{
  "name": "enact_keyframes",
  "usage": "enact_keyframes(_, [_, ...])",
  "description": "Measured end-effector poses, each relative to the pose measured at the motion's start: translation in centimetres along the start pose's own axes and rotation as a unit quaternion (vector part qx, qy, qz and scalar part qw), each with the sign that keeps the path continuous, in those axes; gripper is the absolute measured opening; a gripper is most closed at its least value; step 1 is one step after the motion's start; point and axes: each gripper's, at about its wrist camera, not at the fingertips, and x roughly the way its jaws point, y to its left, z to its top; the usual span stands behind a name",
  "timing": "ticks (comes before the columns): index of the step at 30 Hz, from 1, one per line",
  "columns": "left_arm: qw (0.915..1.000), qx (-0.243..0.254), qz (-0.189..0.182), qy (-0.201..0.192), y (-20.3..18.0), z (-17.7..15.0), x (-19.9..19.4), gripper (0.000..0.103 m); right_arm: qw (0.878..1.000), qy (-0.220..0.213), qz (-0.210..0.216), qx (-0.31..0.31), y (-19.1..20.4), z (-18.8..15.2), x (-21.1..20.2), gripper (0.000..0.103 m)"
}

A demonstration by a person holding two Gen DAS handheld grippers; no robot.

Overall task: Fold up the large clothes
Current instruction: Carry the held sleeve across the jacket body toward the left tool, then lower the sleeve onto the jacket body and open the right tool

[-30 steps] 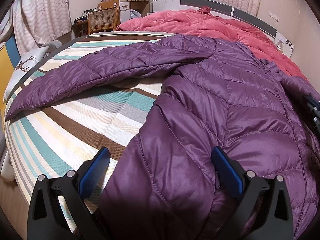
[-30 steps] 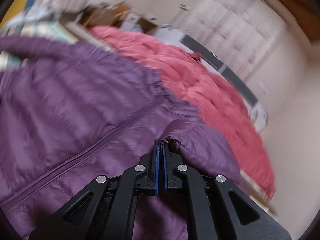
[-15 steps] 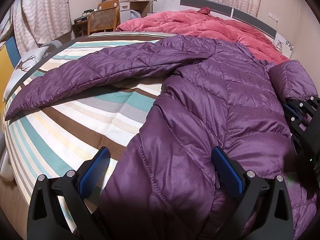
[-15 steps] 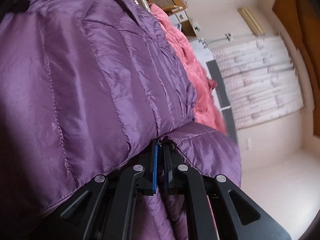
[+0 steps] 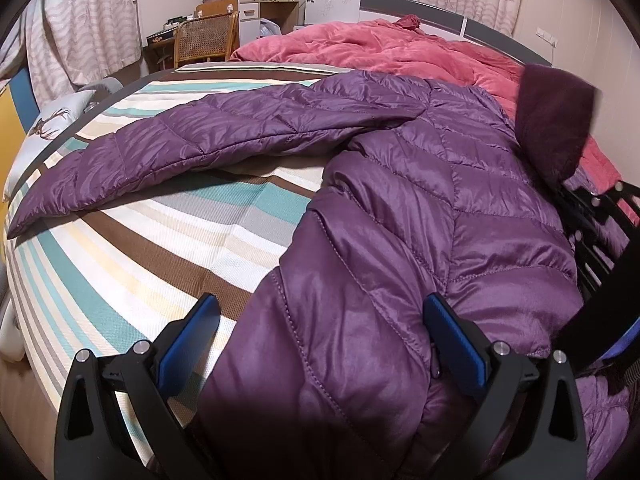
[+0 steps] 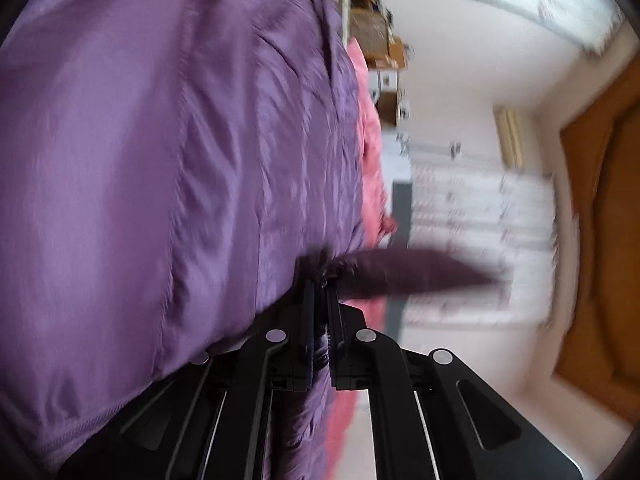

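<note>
My right gripper (image 6: 320, 312) is turned on its side at the jacket's far edge, and its jaws have just been opening: a narrow gap shows between them with the dark cuff of the right sleeve (image 6: 400, 274) between them, so the grip is slackening rather than clamped. The purple puffer jacket (image 5: 420, 220) lies spread on the striped bedsheet (image 5: 168, 248), its left sleeve (image 5: 192, 148) stretched out flat towards the bed's edge, the pink quilt (image 5: 400, 48) heaped behind it. My left gripper (image 5: 320, 332) hangs wide open over the hem, one blue pad beside the cloth and one resting against it, holding nothing

The step, as I judge it, is laying the right sleeve across the body. To do it well I should let the cuff go only once it sits flat on the quilted front, not while it hangs in the air, since this slippery filling springs back. I'd draw my fingers out along the sleeve's length so they don't drag it off, and keep the left side ready to pin the hem if the jacket slides on the sheet
</note>
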Motion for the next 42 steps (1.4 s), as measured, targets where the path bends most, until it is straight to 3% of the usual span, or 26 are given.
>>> enact_keyframes(4, [0.9997,-0.012,-0.016,0.016,0.5,0.5,-0.3,0.101,0.991,0.008,0.038,0.128,-3.3,-3.0,-2.1,0.062])
enact_keyframes(6, [0.9988,-0.034,-0.033,0.012,0.8,1.0,-0.9,0.101,0.974,0.004,0.083,0.211,-5.6,-4.7,-2.7,0.068])
enact_keyframes(9, [0.9977,-0.039,-0.055,-0.007,-0.2,2.6,-2.2,0.101,0.911,0.017,0.167,0.377,-8.9,-9.6,-2.8,0.067])
enact_keyframes(10, [0.9976,-0.029,-0.061,-0.014,-0.8,3.0,-2.5,0.101,0.873,0.025,0.196,0.447,-9.9,-12.1,-2.4,0.066])
enact_keyframes(12, [0.9971,0.009,-0.069,-0.03,-3.1,4.5,-3.0,0.101,0.813,0.045,0.218,0.538,-11.0,-15.7,-1.7,0.06])
enact_keyframes(13, [0.9967,0.021,-0.07,-0.035,-4.0,5.0,-3.0,0.101,0.775,0.064,0.223,0.589,-10.9,-18.2,-1.3,0.055])
enact_keyframes(14, [0.9958,0.037,-0.073,-0.041,-5.5,5.9,-2.9,0.101,0.745,0.084,0.222,0.624,-11.1,-20.1,-0.8,0.046])
enact_keyframes(17, [0.9931,0.067,-0.085,-0.045,-9.3,8.1,-1.9,0.101,0.682,0.135,0.211,0.687,-10.6,-23.4,0.4,0.041])
enact_keyframes(19, [0.991,0.086,-0.091,-0.048,-11.7,9.4,-0.8,0.101,0.651,0.157,0.205,0.714,-10.7,-24.2,1.7,0.041])
enact_keyframes(21, [0.9888,0.115,-0.085,-0.042,-14.7,10.2,0.9,0.101,0.633,0.186,0.2,0.724,-10.2,-24.4,3.0,0.041])
enact_keyframes(26, [0.9909,0.127,-0.044,-0.009,-16.5,10.1,4.7,0.101,0.626,0.204,0.219,0.72,-8.0,-23.7,6.7,0.041])
enact_keyframes(27, [0.9921,0.118,-0.041,0.0,-16.0,9.7,5.2,0.101,0.633,0.201,0.226,0.712,-7.7,-23.2,7.3,0.041])
enact_keyframes(30, [0.9945,0.091,-0.051,0.009,-14.6,9.0,6.0,0.101,0.68,0.194,0.229,0.669,-7.6,-21.5,8.3,0.041])
enact_keyframes(32, [0.995,0.082,-0.056,0.011,-14.4,9.0,6.2,0.101,0.693,0.192,0.224,0.657,-7.5,-20.9,8.8,0.041])
enact_keyframes(39, [0.9945,0.092,-0.049,0.013,-14.4,8.7,5.7,0.101,0.694,0.19,0.224,0.657,-7.7,-21.5,8.2,0.041])
enact_keyframes(42, [0.9944,0.085,-0.062,0.009,-13.3,8.7,4.9,0.101,0.7,0.183,0.213,0.656,-8.2,-21.5,6.9,0.041])
